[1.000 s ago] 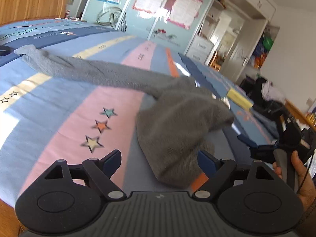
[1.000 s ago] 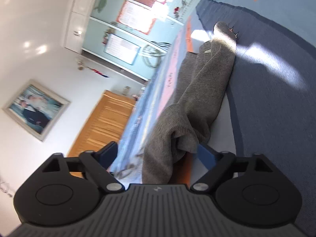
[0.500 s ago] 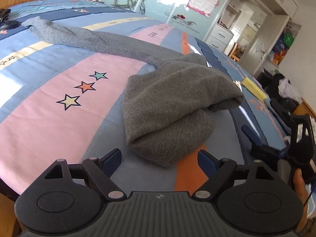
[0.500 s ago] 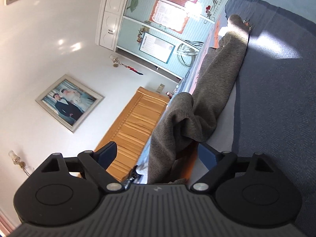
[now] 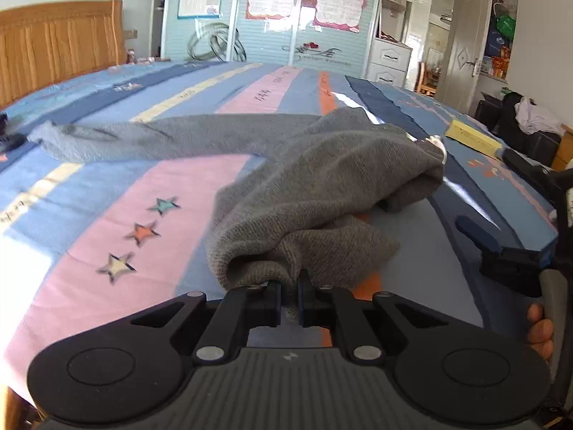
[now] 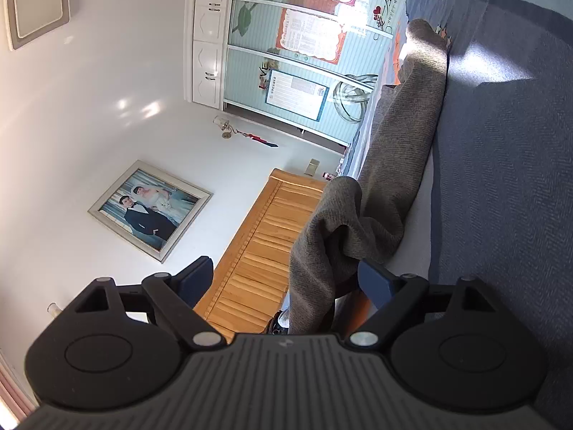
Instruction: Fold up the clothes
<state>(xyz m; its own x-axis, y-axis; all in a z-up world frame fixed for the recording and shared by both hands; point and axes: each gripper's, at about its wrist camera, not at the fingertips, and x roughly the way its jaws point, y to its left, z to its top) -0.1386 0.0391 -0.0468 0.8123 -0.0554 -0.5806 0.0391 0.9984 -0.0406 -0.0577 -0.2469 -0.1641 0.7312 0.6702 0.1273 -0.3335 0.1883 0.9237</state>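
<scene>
grey knit garment (image 5: 322,186) lies crumpled on striped bedspread (image 5: 107,215), long axis running away from near edge toward far left. left gripper (image 5: 288,299) clamped on nearest bunched edge, jaws pinched tight on fabric. right gripper (image 6: 284,279) jaws wide, holding nothing; garment fold hangs between them, just ahead. left hand has the cloth; right must close on fold next.
</scene>
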